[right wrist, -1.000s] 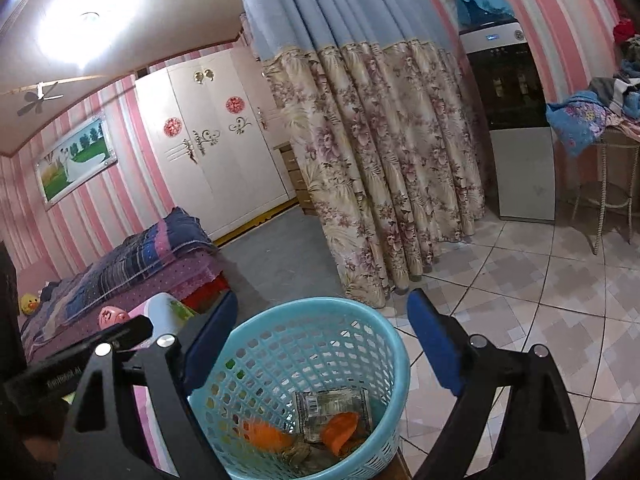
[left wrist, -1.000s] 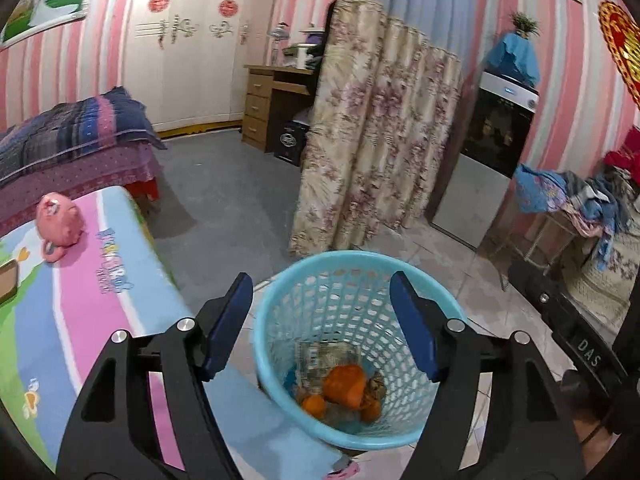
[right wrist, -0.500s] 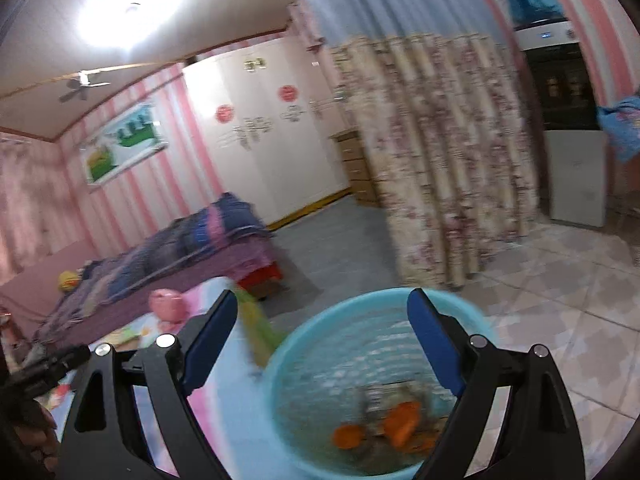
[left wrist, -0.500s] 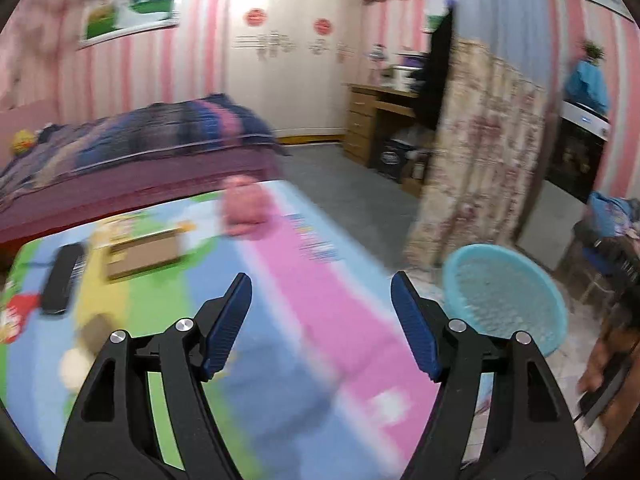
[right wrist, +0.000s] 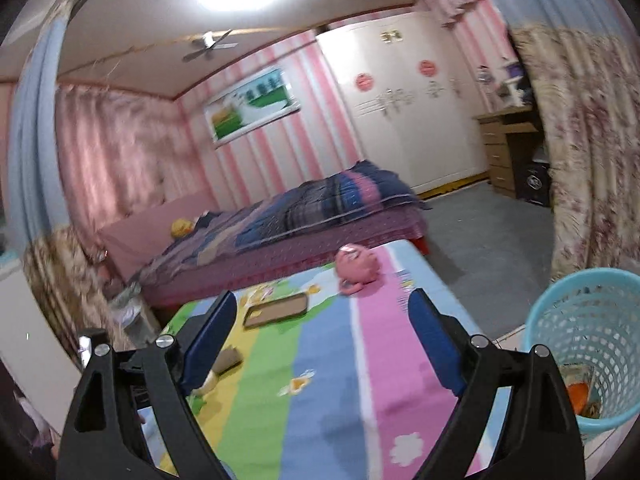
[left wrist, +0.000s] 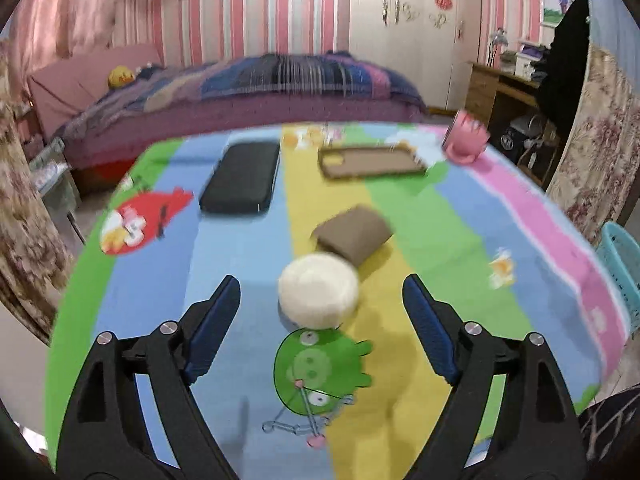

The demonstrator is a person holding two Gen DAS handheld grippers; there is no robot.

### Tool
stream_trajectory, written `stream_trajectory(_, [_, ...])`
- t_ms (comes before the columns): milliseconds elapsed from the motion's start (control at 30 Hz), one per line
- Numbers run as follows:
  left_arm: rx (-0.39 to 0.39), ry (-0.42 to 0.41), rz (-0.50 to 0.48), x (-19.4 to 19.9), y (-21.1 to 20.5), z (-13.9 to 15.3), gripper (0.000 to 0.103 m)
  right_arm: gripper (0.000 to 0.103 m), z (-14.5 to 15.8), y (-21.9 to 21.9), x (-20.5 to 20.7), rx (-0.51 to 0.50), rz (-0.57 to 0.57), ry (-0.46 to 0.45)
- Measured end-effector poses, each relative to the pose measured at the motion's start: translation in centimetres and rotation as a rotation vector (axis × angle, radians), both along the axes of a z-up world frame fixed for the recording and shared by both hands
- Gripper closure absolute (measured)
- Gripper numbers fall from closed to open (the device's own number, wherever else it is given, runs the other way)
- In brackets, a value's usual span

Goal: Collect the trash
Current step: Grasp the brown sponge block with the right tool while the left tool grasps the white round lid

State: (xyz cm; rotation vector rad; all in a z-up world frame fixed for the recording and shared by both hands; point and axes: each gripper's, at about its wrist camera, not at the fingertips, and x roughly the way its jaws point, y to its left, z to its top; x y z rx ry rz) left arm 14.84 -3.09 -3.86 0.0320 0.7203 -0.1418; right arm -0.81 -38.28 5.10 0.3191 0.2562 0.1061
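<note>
Two bits of trash lie on the striped table cover [left wrist: 440,232]: a cream-white wad [left wrist: 318,290] and a brown crumpled piece [left wrist: 352,234] just beyond it at about 1 o'clock, the two touching or nearly so. The left gripper [left wrist: 320,300] hovers over the wad, jaws opening and empty, with the wad sitting in the gap but no pad on it. The right gripper [right wrist: 322,316] is spread wide and holds nothing; the blue basket [right wrist: 592,344] stands off the table edge at its 3 o'clock, some trash already inside.

To do this grab well: drop the left gripper straight over the wad, keep it centred, and close only once both pads flank it. The wad looks soft, so squeeze fully. Avoid nudging the brown piece. Leave alone the black case [left wrist: 240,178], tan tray [left wrist: 370,162] and pink toy [left wrist: 466,142] at 11, 12 and 2 o'clock.
</note>
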Motion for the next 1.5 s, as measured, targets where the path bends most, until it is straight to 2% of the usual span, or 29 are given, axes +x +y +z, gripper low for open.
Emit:
stream_trajectory(33, [0.007, 0.032, 0.007, 0.9, -0.2, -0.7, 0.022, 0.017, -0.2, 0.6, 0.2, -0.010, 0.007, 0.006])
stream_trajectory(300, [0.030, 0.114, 0.018, 4.0, -0.6, -3.2, 0.023, 0.017, -2.0, 4.3, 1.9, -0.073, 0.063, 0.087])
stream_trajectory(367, [0.007, 0.145, -0.001, 4.5, -0.4, -3.6, 0.042, 0.017, -2.7, 5.0, 2.4, -0.090, 0.071, 0.113])
stream_trajectory(400, [-0.002, 0.150, -0.004, 4.5, -0.3, -3.7, 0.042, 0.017, -3.0, 5.2, 2.7, -0.097, 0.078, 0.122])
stream_trajectory(500, [-0.022, 0.117, 0.020, 4.0, 0.7, -2.9, 0.043, 0.017, -3.9, 6.6, 3.9, -0.127, 0.092, 0.161])
stream_trajectory(700, [-0.115, 0.000, 0.176, 3.3, 6.4, 0.4, 0.043, 0.017, -5.4, 11.4, 8.2, -0.205, 0.154, 0.218])
stream_trajectory(800, [-0.155, -0.036, 0.222, 3.0, 8.9, 1.3, 0.043, 0.017, -6.8, 15.1, 11.9, -0.205, 0.233, 0.276])
stream_trajectory(867, [-0.195, -0.067, 0.238, 2.5, 10.3, 1.5, 0.043, 0.017, -8.0, 18.3, 15.0, -0.256, 0.278, 0.342])
stream_trajectory(933, [-0.223, -0.077, 0.245, 2.3, 11.1, 1.5, 0.043, 0.017, -9.0, 20.6, 17.0, -0.311, 0.326, 0.381])
stream_trajectory(967, [-0.220, -0.068, 0.253, 2.3, 11.4, 1.2, 0.043, 0.017, -9.7, 22.1, 18.4, -0.370, 0.338, 0.401])
stream_trajectory(1067, [-0.229, -0.048, 0.265, 2.5, 12.2, 0.7, 0.043, 0.017, -10.8, 24.2, 20.3, -0.439, 0.356, 0.425])
stream_trajectory(1133, [-0.242, -0.048, 0.269, 2.5, 12.5, 0.7, 0.043, 0.017, -11.3, 24.9, 21.2, -0.468, 0.353, 0.437])
stream_trajectory(1200, [-0.256, -0.048, 0.260, 2.6, 12.3, 0.8, 0.043, 0.017, -12.3, 25.5, 22.7, -0.473, 0.374, 0.501])
stream_trajectory(1233, [-0.253, -0.047, 0.252, 2.6, 12.0, 0.8, 0.043, 0.018, -12.5, 25.6, 23.0, -0.469, 0.386, 0.523])
stream_trajectory(1333, [-0.237, -0.046, 0.232, 2.8, 11.2, 0.7, 0.043, 0.046, -12.6, 25.4, 23.5, -0.463, 0.424, 0.531])
stream_trajectory(1367, [-0.229, -0.044, 0.225, 2.8, 10.9, 0.7, 0.043, 0.049, -12.7, 25.2, 23.0, -0.474, 0.431, 0.526])
stream_trajectory(1500, [-0.216, -0.048, 0.208, 2.7, 10.3, 0.7, 0.043, 0.049, -12.1, 22.9, 21.1, -0.428, 0.426, 0.484])
